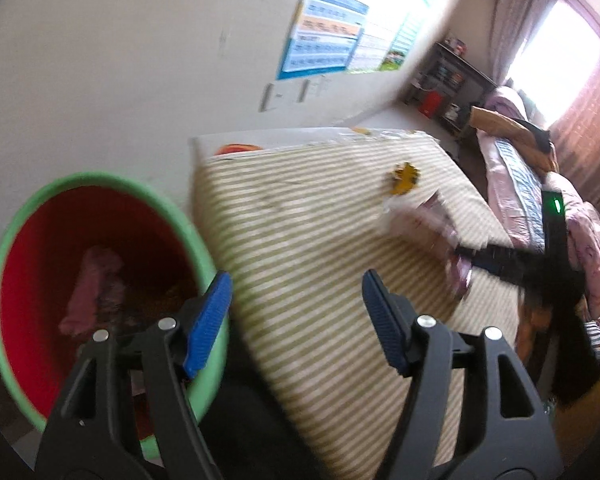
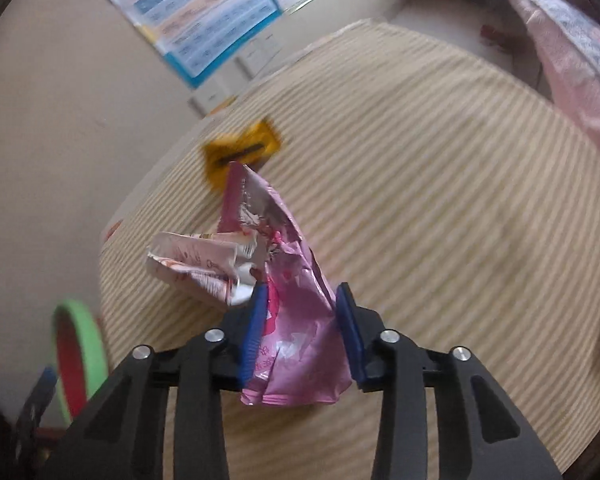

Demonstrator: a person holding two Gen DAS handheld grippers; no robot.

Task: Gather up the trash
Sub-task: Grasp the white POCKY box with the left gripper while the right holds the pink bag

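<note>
Trash first: a crumpled pink wrapper [image 2: 296, 312] is pinched between the blue pads of the right gripper [image 2: 300, 320], its jaws closed in on the foil and holding it up over the striped counter [image 2: 440, 200]. A paler crumpled wrapper [image 2: 196, 264] juts out to the left of the pink one, touching it, though whether the pads hold that piece too cannot be told. Beyond them a yellow wrapper [image 2: 240, 152] lies flat on the stripes, apart from the held bundle, blurred. Over on the left wrist view, the left gripper [image 1: 296, 320] hangs with its jaws spread wide and nothing between them, one blue pad [image 1: 208, 320] overlapping the rim of the bin [image 1: 16, 232]. That bin is green outside, red inside, standing just beside the counter's near corner, with a pink wrapper [image 1: 92, 292] already lying inside it. From this side the right gripper [image 1: 460, 248] shows across the counter with its pink load, smeared by motion. A poster [image 1: 324, 36] hangs on the wall behind, and a bed [image 1: 540, 208] with pink bedding sits past the counter's far edge.
</note>
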